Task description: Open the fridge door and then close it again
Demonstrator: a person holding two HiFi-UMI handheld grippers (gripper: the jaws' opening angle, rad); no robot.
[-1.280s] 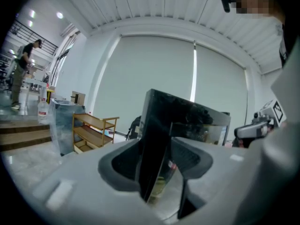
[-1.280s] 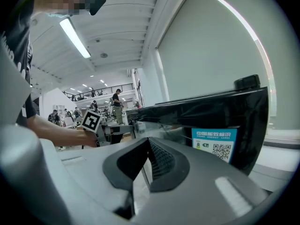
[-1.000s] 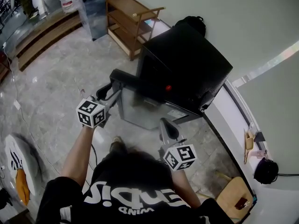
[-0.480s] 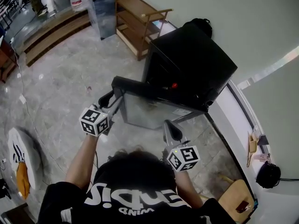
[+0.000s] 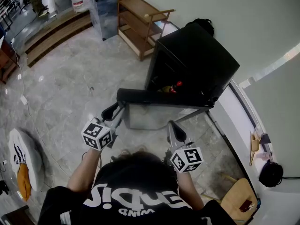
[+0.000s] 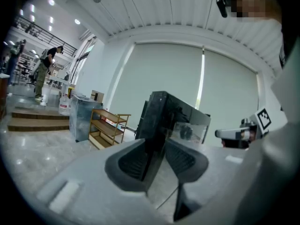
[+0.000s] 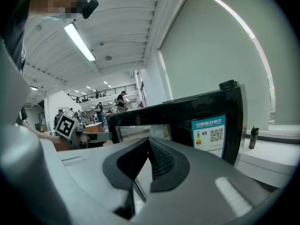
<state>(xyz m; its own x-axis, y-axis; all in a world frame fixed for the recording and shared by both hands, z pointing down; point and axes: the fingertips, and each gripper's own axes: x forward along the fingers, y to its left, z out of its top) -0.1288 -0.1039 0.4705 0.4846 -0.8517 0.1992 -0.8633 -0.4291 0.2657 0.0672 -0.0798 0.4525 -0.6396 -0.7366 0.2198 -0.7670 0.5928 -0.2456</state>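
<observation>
A small black fridge (image 5: 199,55) stands by the wall with its door (image 5: 157,99) swung wide toward me; red items (image 5: 177,85) show inside. My left gripper (image 5: 115,111) is at the door's free left edge. In the left gripper view the dark door edge (image 6: 156,111) runs between the jaws of the left gripper (image 6: 155,145), which have just been closing, and both pads lie against it. My right gripper (image 5: 173,124) hovers close in front of the door's glass face, shut with nothing held; the right gripper (image 7: 148,142) looks along the door's front (image 7: 140,131).
A wooden shelf unit (image 5: 140,25) and a metal cabinet (image 5: 105,8) stand beyond the fridge at the left. A white ledge (image 5: 229,121) runs along the wall at the right, and a wooden stool (image 5: 236,198) sits at the bottom right. Steps (image 5: 51,32) cross the far left.
The fridge door has swung further open toward me. My left gripper has drawn back with its edge, and the right gripper has backed off a little.
</observation>
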